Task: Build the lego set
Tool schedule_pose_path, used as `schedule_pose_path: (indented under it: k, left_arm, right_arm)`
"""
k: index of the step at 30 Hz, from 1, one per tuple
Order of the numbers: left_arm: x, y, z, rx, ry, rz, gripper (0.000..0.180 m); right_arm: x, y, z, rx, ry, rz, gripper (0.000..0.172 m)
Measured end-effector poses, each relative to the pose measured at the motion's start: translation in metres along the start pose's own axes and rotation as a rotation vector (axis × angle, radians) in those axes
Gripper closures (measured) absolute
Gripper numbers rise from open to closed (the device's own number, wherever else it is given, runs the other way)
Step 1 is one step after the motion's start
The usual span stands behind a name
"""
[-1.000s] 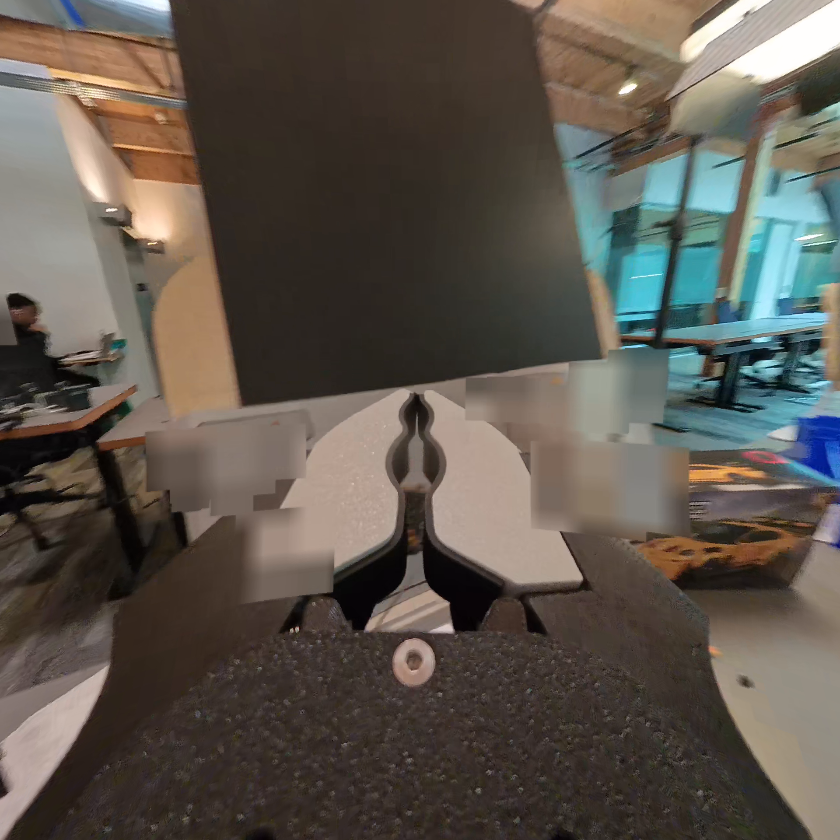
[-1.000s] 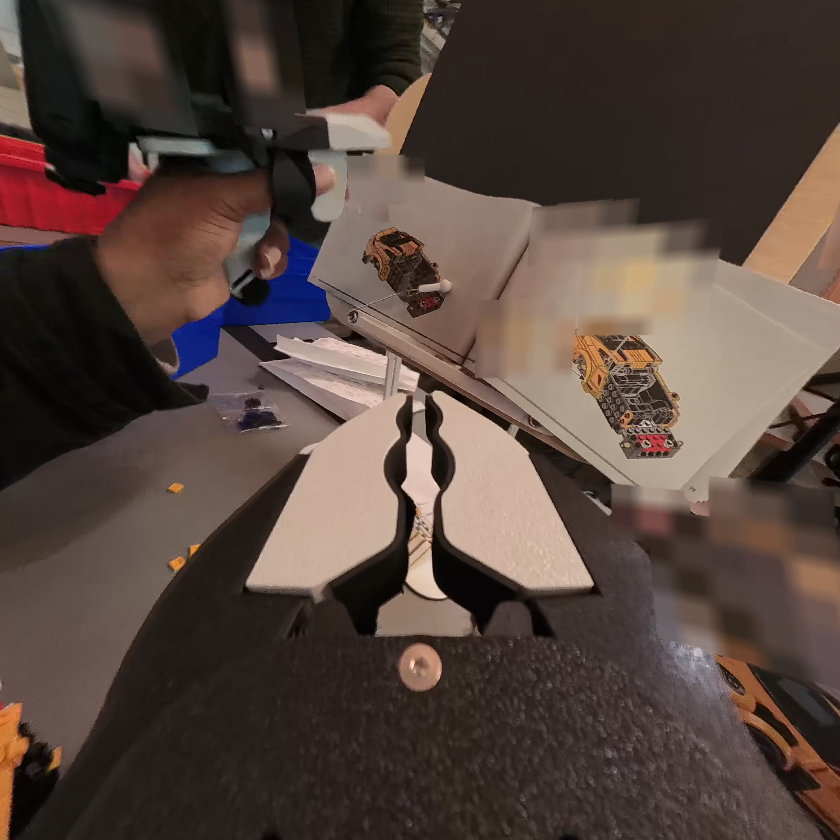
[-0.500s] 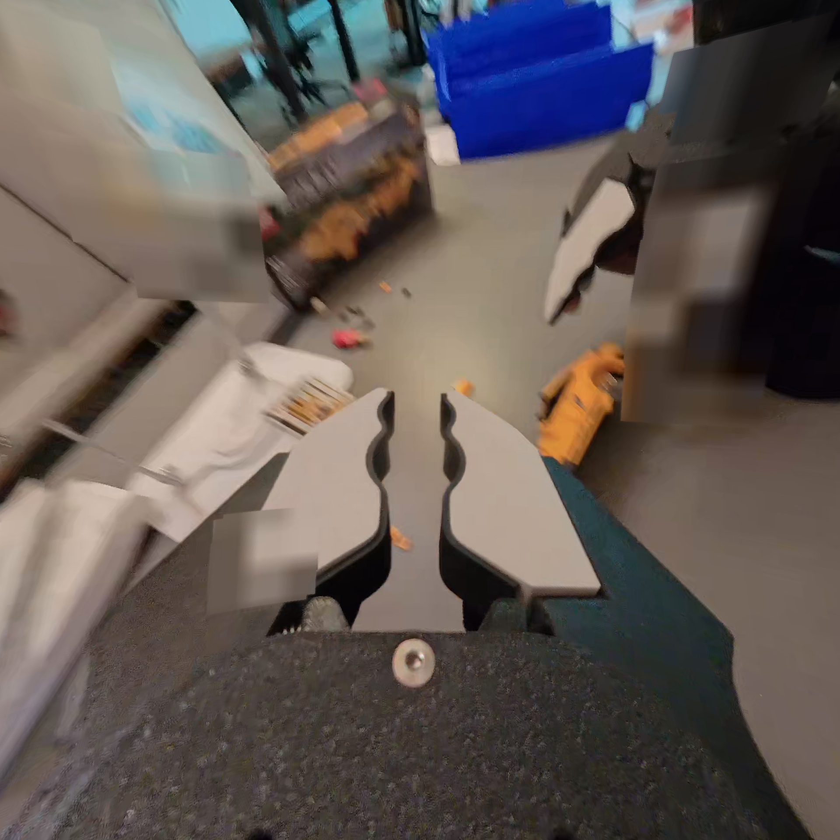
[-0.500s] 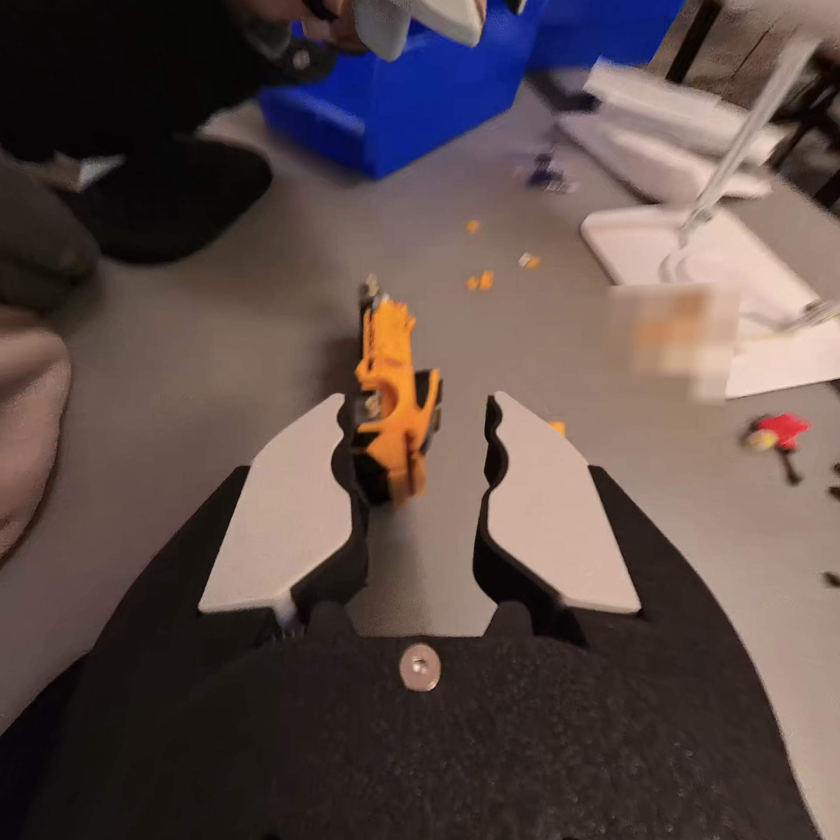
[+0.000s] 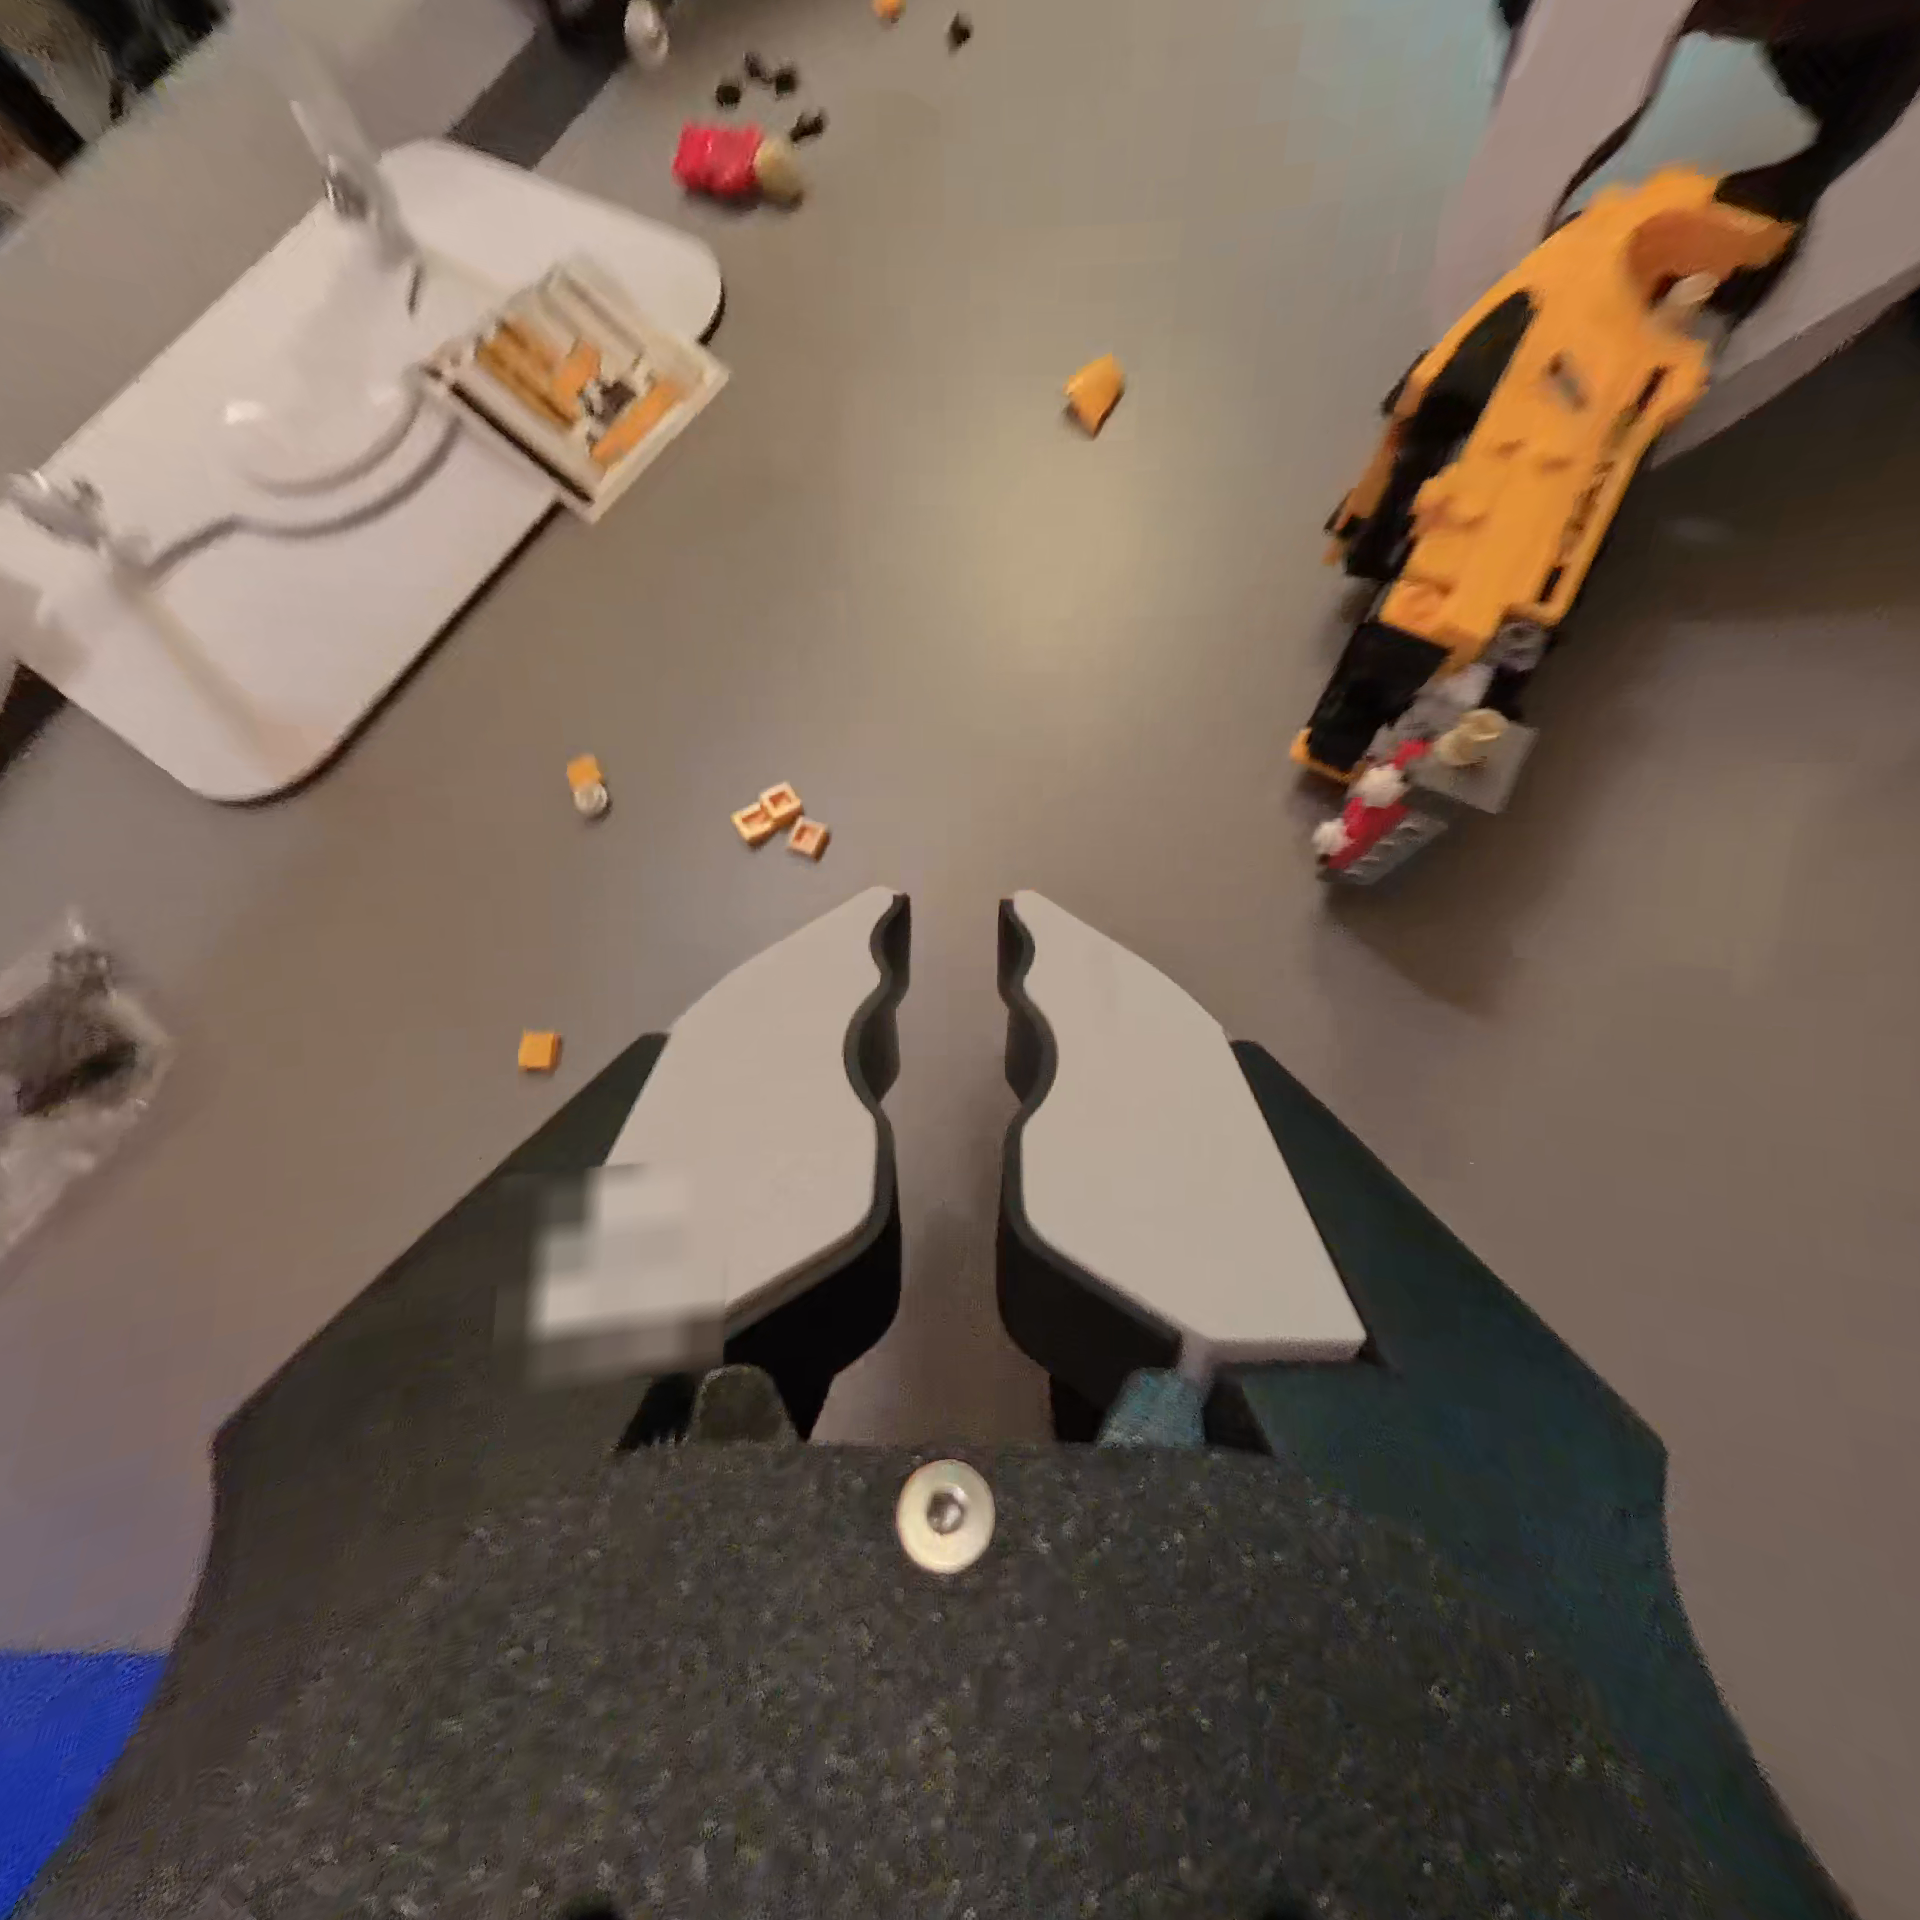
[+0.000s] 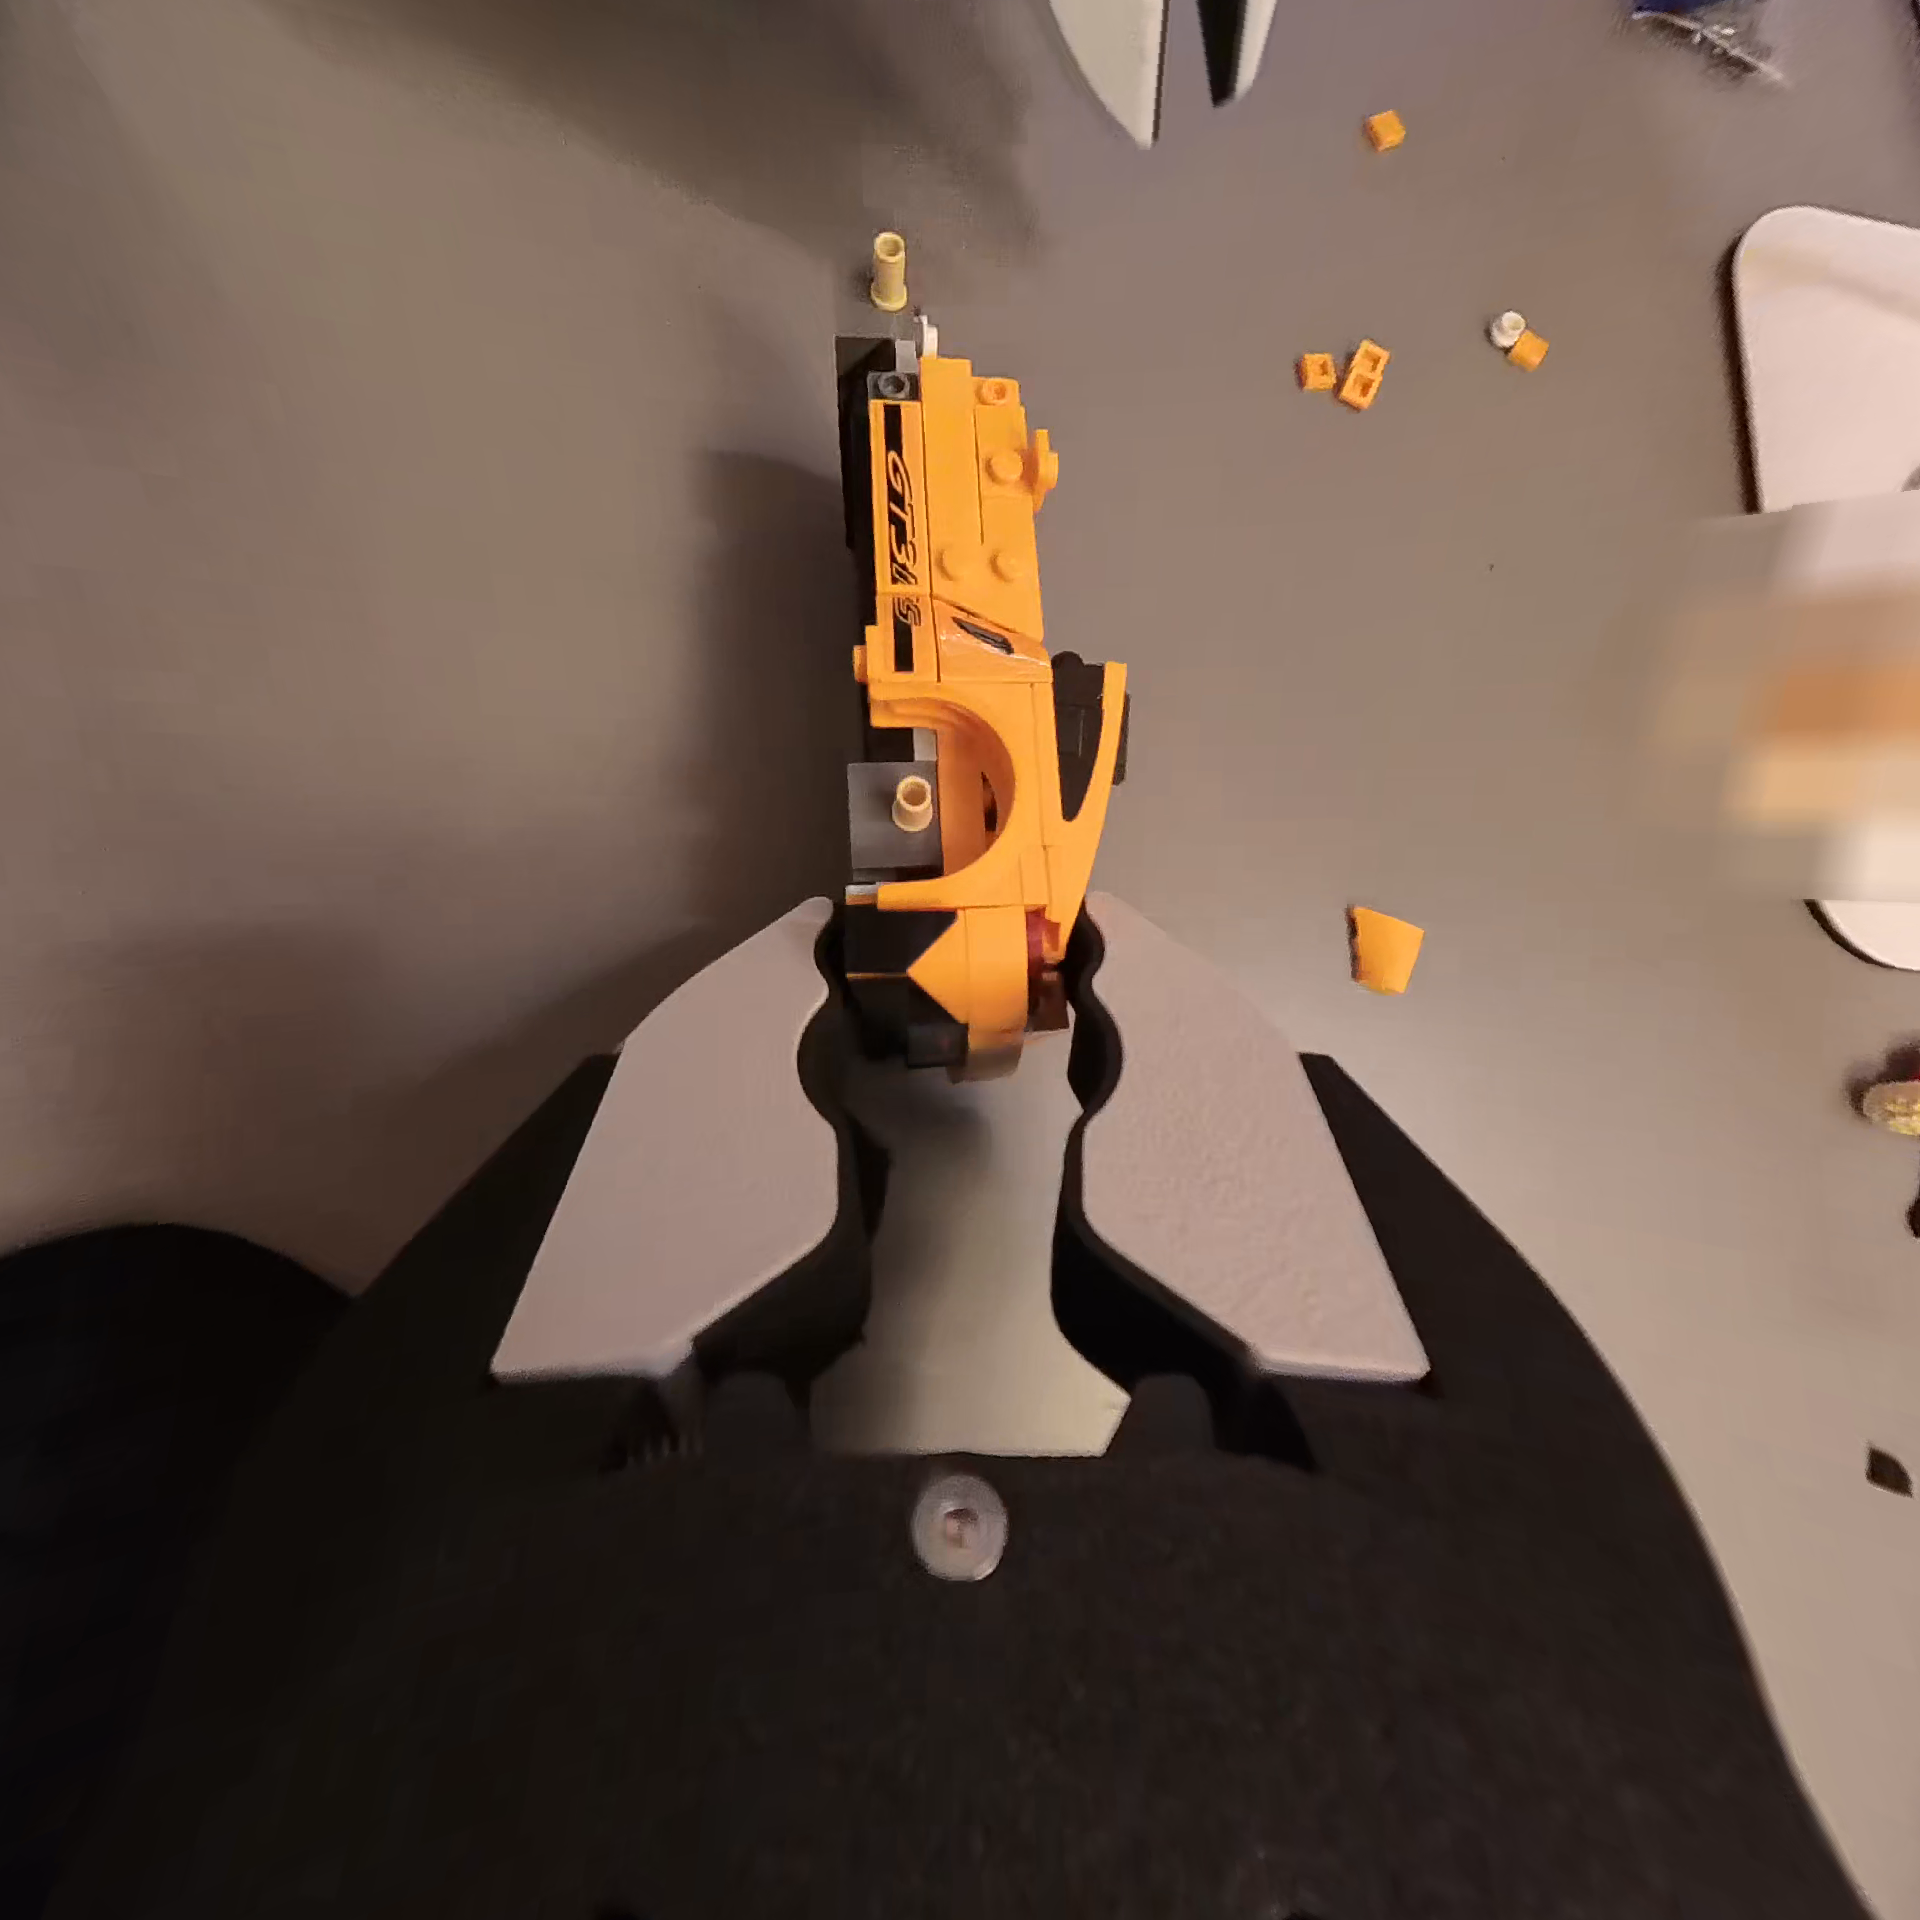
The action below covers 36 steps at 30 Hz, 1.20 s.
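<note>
An orange and black brick-built toy car [image 6: 956, 644] lies on its side on the grey table [image 6: 416, 520]. My right gripper [image 6: 958, 914] is shut on the car's near end, with both pads pressed against its sides. The car also shows in the left wrist view [image 5: 1496, 468] at the right, with the right gripper's grey finger [image 5: 1538, 125] at its far end. My left gripper [image 5: 954, 904] hovers over bare table with its jaws a little apart and nothing between them. Its fingertips show at the top of the right wrist view [image 6: 1174, 62].
A white stand base [image 5: 312, 468] with a small booklet [image 5: 582, 384] lies at the left. Loose orange pieces [image 5: 779, 816], an orange curved piece [image 5: 1093, 387], a red piece [image 5: 727, 156] and a clear bag of dark parts [image 5: 73, 1039] lie scattered on the table. One gripper's finger ends stand about 15 centimeters off the other's. To reach the orange curved piece [image 5: 1093, 387] in a straight line is about 9 centimeters for my right fingers, about 15 centimeters for my left. It turns up in the right wrist view [image 6: 1386, 940] as well.
Both grippers swung down from the instruction stand to the table. The left jaws opened a little. The right jaws opened wide around the car, then closed on its end.
</note>
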State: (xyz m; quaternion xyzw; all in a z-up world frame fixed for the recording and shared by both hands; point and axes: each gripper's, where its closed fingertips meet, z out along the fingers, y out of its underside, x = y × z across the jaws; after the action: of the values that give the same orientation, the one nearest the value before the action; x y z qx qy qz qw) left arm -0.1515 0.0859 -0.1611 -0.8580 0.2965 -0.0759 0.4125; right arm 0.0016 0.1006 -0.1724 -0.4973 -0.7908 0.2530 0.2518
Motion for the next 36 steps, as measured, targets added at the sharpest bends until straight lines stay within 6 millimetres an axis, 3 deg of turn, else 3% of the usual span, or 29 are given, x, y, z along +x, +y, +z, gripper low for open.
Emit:
schedule_pose_path:
  k: [6, 9, 11, 13, 15, 18, 21, 25, 29, 33, 36]
  left_arm:
    - [-0.015, 0.015, 0.017, -0.028, -0.037, -0.083, 0.162]
    - [-0.021, 0.014, 0.022, -0.013, -0.069, -0.088, 0.162]
    - [-0.025, 0.013, 0.025, -0.004, -0.086, -0.101, 0.161]
    - [-0.029, 0.011, 0.027, 0.008, -0.103, -0.108, 0.161]
    - [-0.033, 0.01, 0.027, 0.021, -0.122, -0.113, 0.163]
    - [-0.036, 0.007, 0.024, 0.064, -0.142, -0.127, 0.165]
    - [-0.034, -0.006, 0.014, 0.165, -0.155, -0.133, 0.167]
    - [-0.043, -0.041, -0.034, 0.374, -0.279, -0.097, 0.175]
    - [-0.084, -0.057, -0.126, 0.538, -0.533, -0.137, 0.18]
    - [-0.142, -0.028, -0.22, 0.479, -0.767, -0.234, 0.18]
    - [-0.181, 0.016, -0.248, 0.251, -0.741, -0.354, 0.18]
  right_arm:
    - [-0.005, 0.0, 0.0, 0.048, -0.004, 0.064, 0.116]
    - [0.002, -0.015, -0.015, 0.211, 0.032, 0.132, 0.112]
    - [0.021, -0.033, -0.035, 0.404, 0.138, 0.175, 0.114]
    - [0.048, -0.048, -0.065, 0.626, 0.285, 0.257, 0.124]
    - [0.074, -0.047, -0.095, 0.789, 0.456, 0.351, 0.143]
    - [0.096, -0.026, -0.118, 0.803, 0.687, 0.395, 0.172]
    - [0.103, -0.02, -0.131, 0.784, 0.83, 0.365, 0.172]
    - [0.105, -0.017, -0.131, 0.763, 0.862, 0.356, 0.172]
    - [0.107, -0.013, -0.131, 0.755, 0.868, 0.37, 0.172]
    - [0.108, -0.011, -0.128, 0.744, 0.864, 0.374, 0.172]
    - [0.109, -0.009, -0.126, 0.739, 0.857, 0.382, 0.172]
